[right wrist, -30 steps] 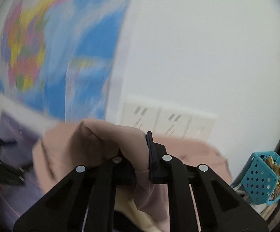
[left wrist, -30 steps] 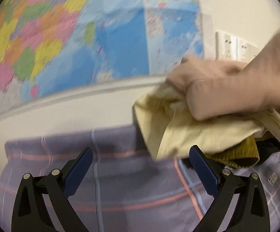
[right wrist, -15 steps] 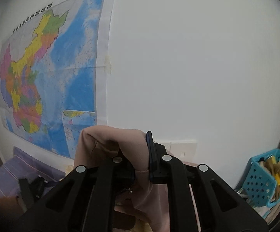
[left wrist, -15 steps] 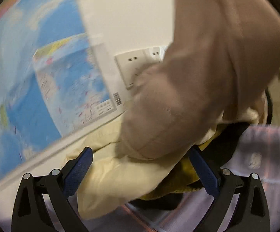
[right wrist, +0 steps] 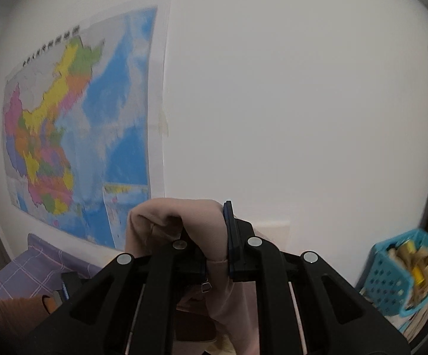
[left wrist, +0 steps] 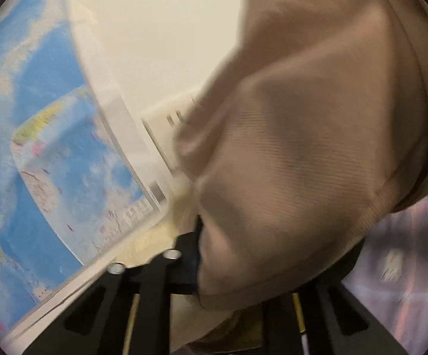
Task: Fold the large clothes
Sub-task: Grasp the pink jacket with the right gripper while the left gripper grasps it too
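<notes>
We are lifting a pinkish-beige garment [left wrist: 302, 148] off the checked lilac bedspread [right wrist: 45, 263], one edge in each pair of tongs. In the left wrist view the cloth is filling the right half of the frame, draping down over the left gripper [left wrist: 197, 263]; its jaws are closing, and the fabric's hemmed edge is sitting between them at lower centre, though blur is hiding whether the pads are pressing yet. In the right wrist view the right gripper [right wrist: 217, 242] is clamped on a fold of the same garment at lower centre, the cloth bunching up over the left-hand pad and hanging below the frame's bottom edge.

Behind both, a wall map [right wrist: 77, 130] is covering the left of each frame, a wall socket plate [left wrist: 166, 124] is peeking from behind the cloth, and a blue basket [right wrist: 403, 275] is sitting at lower right of the right view. A cream cloth [left wrist: 154, 239] is showing just beneath the raised garment in the left view.

To do this step well, we are judging that the left tongs need a full bite on the hem, not a corner, before we pull the two holds apart; then we spread the garment taut and clear of the cream cloth, so nothing rides up with it when we lay it flat.
</notes>
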A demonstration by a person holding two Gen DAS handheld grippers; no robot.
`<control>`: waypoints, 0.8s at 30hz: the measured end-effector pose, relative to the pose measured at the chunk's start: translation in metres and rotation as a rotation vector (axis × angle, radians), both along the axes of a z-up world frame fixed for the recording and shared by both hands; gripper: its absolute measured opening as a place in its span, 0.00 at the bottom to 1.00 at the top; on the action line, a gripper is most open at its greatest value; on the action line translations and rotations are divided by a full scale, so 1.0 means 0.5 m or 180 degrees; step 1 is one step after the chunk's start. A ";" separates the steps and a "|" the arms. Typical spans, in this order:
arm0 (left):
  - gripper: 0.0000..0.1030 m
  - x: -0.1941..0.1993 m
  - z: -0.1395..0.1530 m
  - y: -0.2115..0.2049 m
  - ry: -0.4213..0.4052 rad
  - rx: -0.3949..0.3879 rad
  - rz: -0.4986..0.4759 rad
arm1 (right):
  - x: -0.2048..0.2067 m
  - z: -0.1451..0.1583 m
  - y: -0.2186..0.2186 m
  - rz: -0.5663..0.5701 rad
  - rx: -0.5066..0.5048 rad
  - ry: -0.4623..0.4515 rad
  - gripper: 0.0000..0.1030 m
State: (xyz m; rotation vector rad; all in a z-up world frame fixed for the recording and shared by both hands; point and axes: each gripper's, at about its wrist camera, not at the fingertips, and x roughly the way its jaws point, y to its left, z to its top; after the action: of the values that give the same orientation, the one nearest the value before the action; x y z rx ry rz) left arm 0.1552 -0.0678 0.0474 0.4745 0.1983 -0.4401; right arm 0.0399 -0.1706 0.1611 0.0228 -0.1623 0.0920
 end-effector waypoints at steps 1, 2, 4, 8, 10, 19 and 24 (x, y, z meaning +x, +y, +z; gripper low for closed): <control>0.10 -0.019 0.044 0.019 -0.0070 -0.0296 -0.0043 | -0.035 0.018 0.000 -0.0029 -0.0048 -0.0111 0.09; 0.10 -0.028 0.074 0.033 -0.0048 -0.0485 -0.0088 | -0.066 0.033 -0.004 -0.0036 -0.0031 -0.0196 0.09; 0.10 -0.054 0.135 0.059 -0.0018 -0.0793 -0.0236 | -0.120 0.060 -0.012 0.0037 0.0025 -0.0329 0.09; 0.11 -0.140 0.237 0.082 -0.0156 -0.1014 -0.0397 | -0.256 0.112 0.010 0.0037 -0.0118 -0.0676 0.09; 0.11 -0.191 0.271 0.097 -0.0231 -0.1110 -0.0397 | -0.304 0.126 0.020 0.0063 -0.0140 -0.0748 0.09; 0.12 -0.460 0.436 0.282 -0.0568 -0.1434 0.0021 | -0.494 0.109 0.048 0.0750 -0.0070 -0.0887 0.09; 0.13 -0.638 0.492 0.378 -0.0657 -0.1240 0.0549 | -0.511 0.073 0.086 0.1418 0.0047 -0.0626 0.09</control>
State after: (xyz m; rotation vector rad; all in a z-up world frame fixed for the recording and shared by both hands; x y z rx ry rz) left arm -0.1637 0.1214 0.2936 0.1164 -0.0476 -0.2493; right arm -0.2157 -0.1277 0.1974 0.0647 -0.3529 0.5387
